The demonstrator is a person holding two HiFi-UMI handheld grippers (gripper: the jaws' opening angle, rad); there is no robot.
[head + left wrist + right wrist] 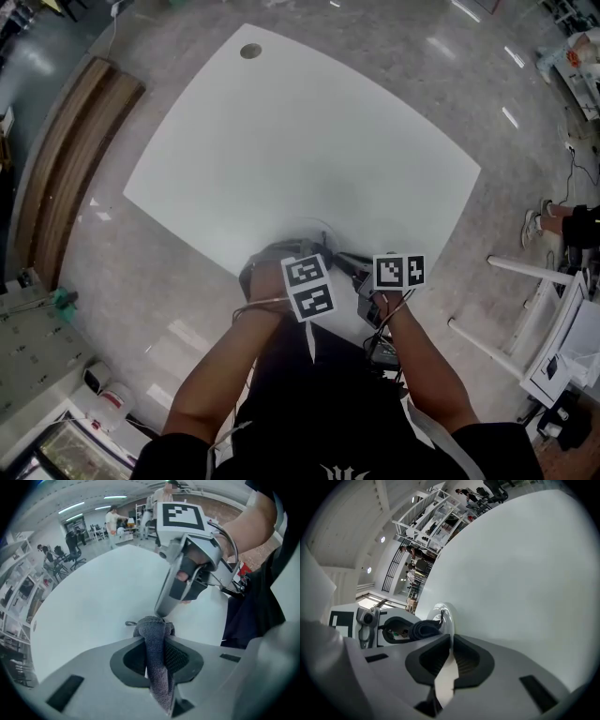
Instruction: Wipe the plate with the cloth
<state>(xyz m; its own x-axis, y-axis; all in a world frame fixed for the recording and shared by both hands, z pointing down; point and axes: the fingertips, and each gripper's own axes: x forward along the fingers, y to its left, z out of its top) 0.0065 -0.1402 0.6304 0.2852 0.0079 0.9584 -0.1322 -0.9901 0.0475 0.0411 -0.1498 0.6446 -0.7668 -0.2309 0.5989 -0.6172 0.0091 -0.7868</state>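
Observation:
A white plate (446,617) shows edge-on in the right gripper view, and my right gripper (451,640) is shut on its rim. A grey cloth (153,632) is bunched between the jaws of my left gripper (157,644), which is shut on it and points steeply down. The cloth (423,629) lies against the plate's left face, with the left gripper's fingers (396,632) behind it. In the head view both marker cubes (309,287) (400,272) sit side by side at the near edge of the white table (300,141). Only a faint arc of the plate (317,231) shows there.
A round cable hole (250,51) sits at the table's far corner. A wooden bench (70,159) runs along the floor at the left, and a white frame (525,309) stands at the right. People (112,520) and shelves are far behind the table.

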